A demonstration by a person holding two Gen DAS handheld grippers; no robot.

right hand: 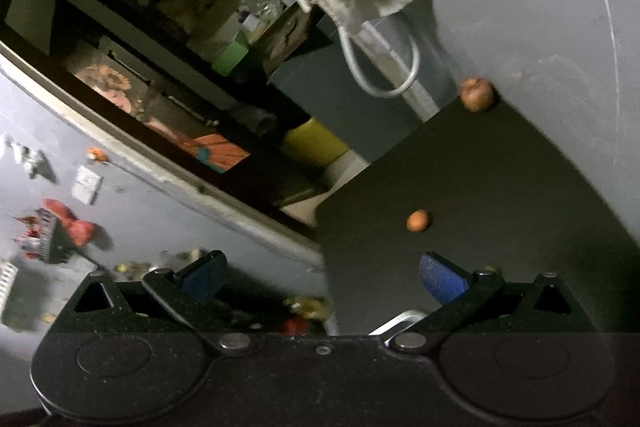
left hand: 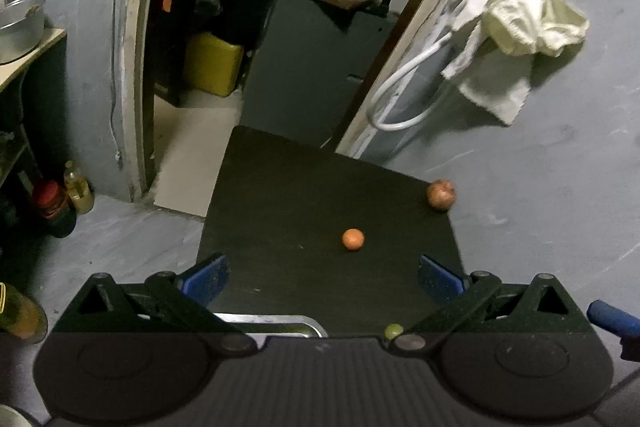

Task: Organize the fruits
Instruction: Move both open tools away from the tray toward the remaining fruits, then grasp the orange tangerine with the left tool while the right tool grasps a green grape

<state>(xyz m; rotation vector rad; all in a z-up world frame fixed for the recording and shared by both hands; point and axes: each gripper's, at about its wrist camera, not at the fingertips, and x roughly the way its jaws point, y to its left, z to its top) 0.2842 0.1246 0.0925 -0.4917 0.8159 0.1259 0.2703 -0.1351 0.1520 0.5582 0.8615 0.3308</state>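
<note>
Grey, scuffed plaster walls frame a dark, matte square table [left hand: 280,187]. From my left wrist camera I see my left gripper [left hand: 322,277] with its blue padded fingers spread wide, holding nothing. At its 6 o'clock a shiny metal tray [left hand: 280,321] rim curves; a small green fruit [left hand: 393,330] peeks out at 5. A smooth round orange [left hand: 353,239] sits at 12, and a rough brownish round fruit [left hand: 441,194] lies at the table's far corner, 1 o'clock. My right gripper [right hand: 324,273] is likewise spread and empty, tilted.
</note>
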